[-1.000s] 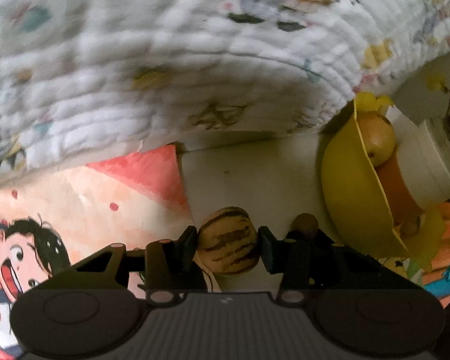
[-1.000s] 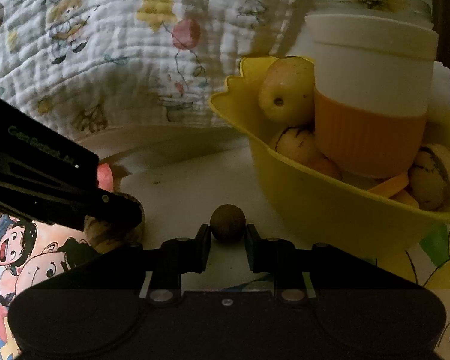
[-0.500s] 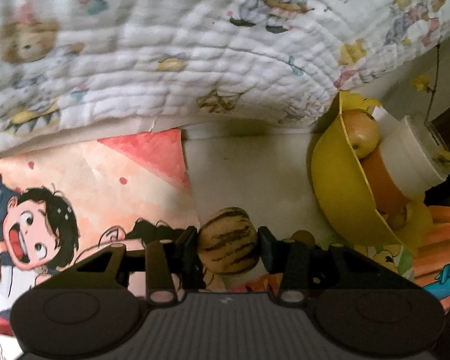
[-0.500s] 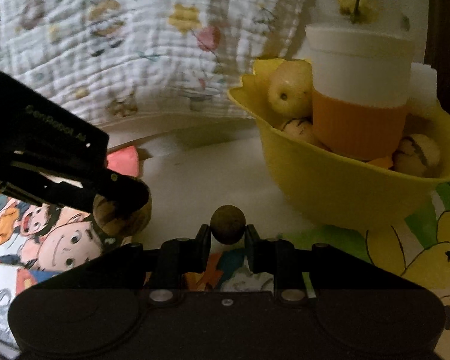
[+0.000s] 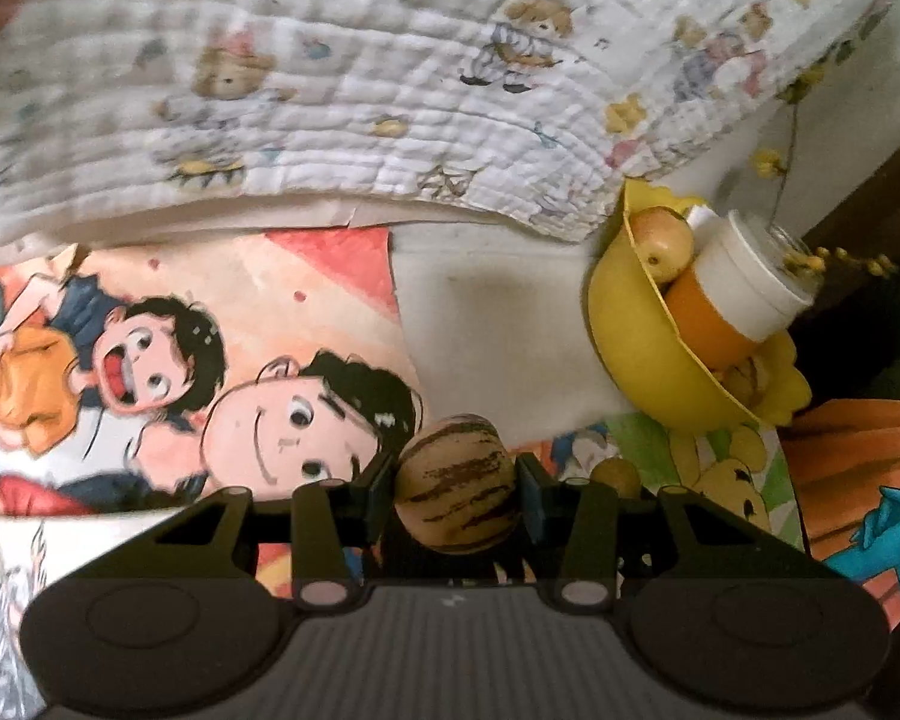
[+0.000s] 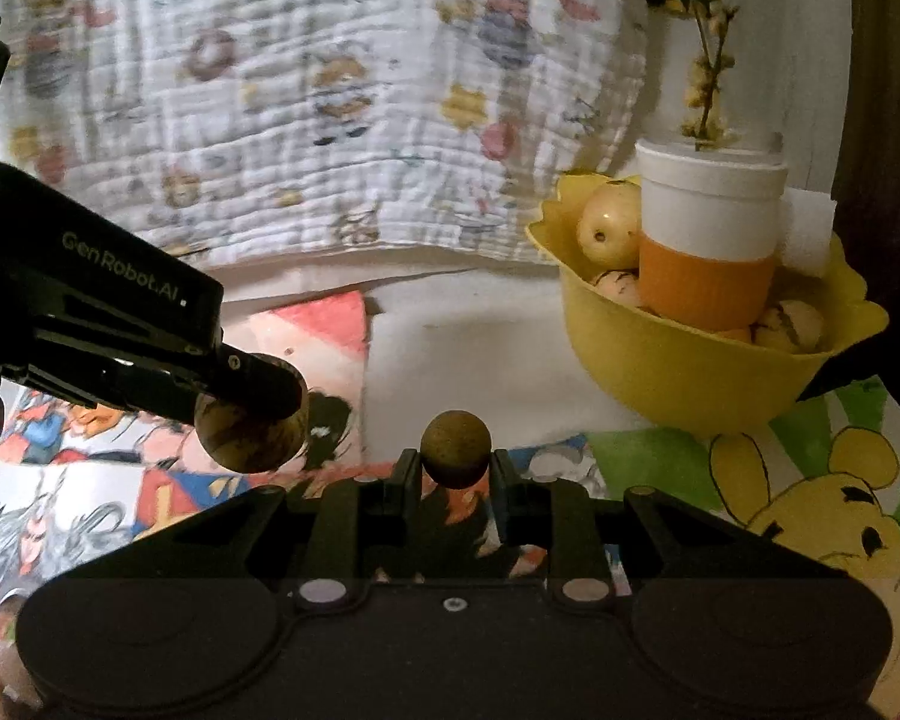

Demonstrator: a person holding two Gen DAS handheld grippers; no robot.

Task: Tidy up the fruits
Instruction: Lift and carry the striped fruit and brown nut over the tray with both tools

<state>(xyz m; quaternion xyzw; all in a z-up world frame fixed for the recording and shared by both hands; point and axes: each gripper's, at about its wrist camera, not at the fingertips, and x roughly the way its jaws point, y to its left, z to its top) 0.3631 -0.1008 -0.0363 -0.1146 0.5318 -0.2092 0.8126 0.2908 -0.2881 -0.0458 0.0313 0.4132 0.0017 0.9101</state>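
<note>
The left gripper (image 5: 457,483) has its jaws pinched on a striped fruit (image 5: 457,483), tan with dark brown streaks; the fruit sits squarely between the two pads and bulges above and below them, held off the surface. The right gripper (image 6: 456,468) has its jaws closed on a small brown round fruit (image 6: 456,447), which rides high between the tips so that most of it stands above them.

Ahead and to the right of both stands a yellow bowl (image 6: 678,378) with a scalloped rim. Inside it are a yellowish apple-like fruit (image 6: 609,222), more striped fruits, and a white cup with an orange sleeve (image 6: 708,240). The bowl rests on a pale counter (image 5: 498,330) partly covered by cartoon-printed sheets (image 5: 150,360); a white quilted cloth (image 5: 330,90) with small bear prints hangs behind.

The right wrist view shows the left gripper from the side, to the left of the brown fruit, with its striped fruit (image 6: 251,435) hanging clear of the printed sheets, and lettering on its black body. It also shows the bowl upright, its contents side by side, and a flowering sprig (image 6: 708,96) rising behind the cup.

The left wrist view tilts the bowl (image 5: 636,348) on its side at the right edge and shows the brown fruit (image 5: 615,474) only as a sliver just right of the left jaws.
</note>
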